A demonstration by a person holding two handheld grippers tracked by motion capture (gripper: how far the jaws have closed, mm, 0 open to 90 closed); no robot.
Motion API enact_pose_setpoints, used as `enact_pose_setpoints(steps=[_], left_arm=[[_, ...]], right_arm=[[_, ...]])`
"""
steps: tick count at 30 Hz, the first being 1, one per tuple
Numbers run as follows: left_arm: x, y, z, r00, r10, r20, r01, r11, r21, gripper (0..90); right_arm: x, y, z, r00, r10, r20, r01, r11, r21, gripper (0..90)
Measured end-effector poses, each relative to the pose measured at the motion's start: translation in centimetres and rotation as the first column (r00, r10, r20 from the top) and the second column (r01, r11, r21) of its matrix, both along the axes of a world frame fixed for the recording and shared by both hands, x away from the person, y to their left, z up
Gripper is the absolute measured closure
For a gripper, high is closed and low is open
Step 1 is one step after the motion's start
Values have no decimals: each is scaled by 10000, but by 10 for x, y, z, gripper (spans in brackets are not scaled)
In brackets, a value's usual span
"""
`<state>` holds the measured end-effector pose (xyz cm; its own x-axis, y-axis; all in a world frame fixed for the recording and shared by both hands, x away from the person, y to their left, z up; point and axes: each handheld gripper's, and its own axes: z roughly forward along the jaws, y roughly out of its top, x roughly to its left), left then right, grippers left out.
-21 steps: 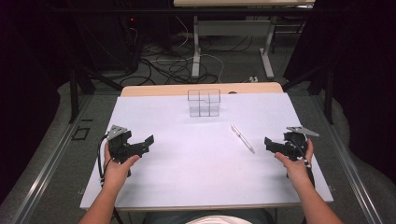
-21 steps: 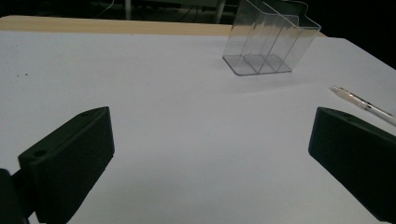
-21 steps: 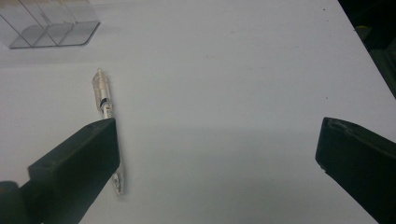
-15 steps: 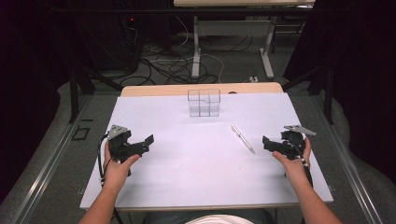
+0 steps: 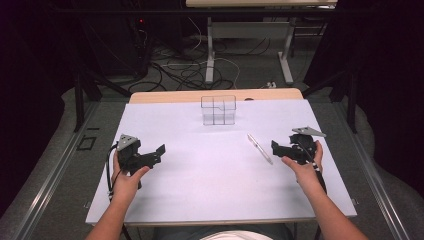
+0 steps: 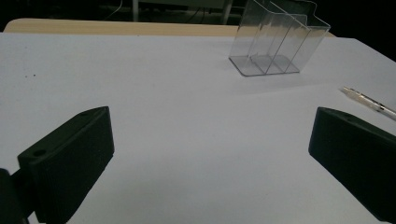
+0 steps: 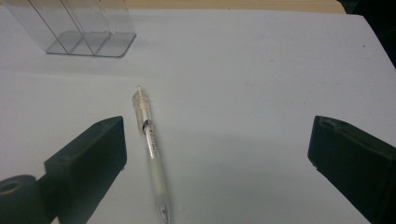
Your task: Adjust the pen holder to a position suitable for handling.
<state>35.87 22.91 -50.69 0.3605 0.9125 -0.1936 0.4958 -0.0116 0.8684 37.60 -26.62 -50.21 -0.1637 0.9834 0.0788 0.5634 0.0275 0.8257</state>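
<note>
on the white table top (image 5: 200, 190), a slim clear plastic pen (image 5: 260, 148) lies flat, toward the right side and apart from everything else. in the right gripper view the pen (image 7: 150, 154) lies between the two black jaws of the right gripper (image 7: 217, 158), nearer the left one, and neither jaw touches it; the jaws stand wide apart, grasping nothing. from above, the right gripper (image 5: 279, 148) sits just beside the pen. the left gripper (image 5: 156, 154) hovers over the left part of the table, its jaws released wide with only bare table between them. a clear plastic holder with compartments (image 5: 218, 110) stands upright near the far edge, well apart from both grippers.
</note>
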Motion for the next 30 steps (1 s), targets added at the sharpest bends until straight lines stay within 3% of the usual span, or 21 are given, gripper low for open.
enact_pose_setpoints(steps=[8,14,16,20,30], left_arm=[[-1,0,1,10000,35,20,-35,10000,15,0],[-2,0,1,10000,17,61,-17,10000,6,0],[-2,0,1,10000,23,58,-22,10000,-6,0],[-1,0,1,10000,29,1,-29,10000,-31,0],[-1,-1,0,10000,-6,-76,6,10000,-25,1]], right_arm=[[19,18,26,9996,262,-91,-256,9983,525,149],[31,40,43,9980,632,20,-632,9979,165,158],[35,46,49,9971,766,-16,-765,9968,244,159],[44,57,63,9965,818,-179,-819,9966,-34,166],[69,78,87,9953,734,-626,-727,9973,136,241]])
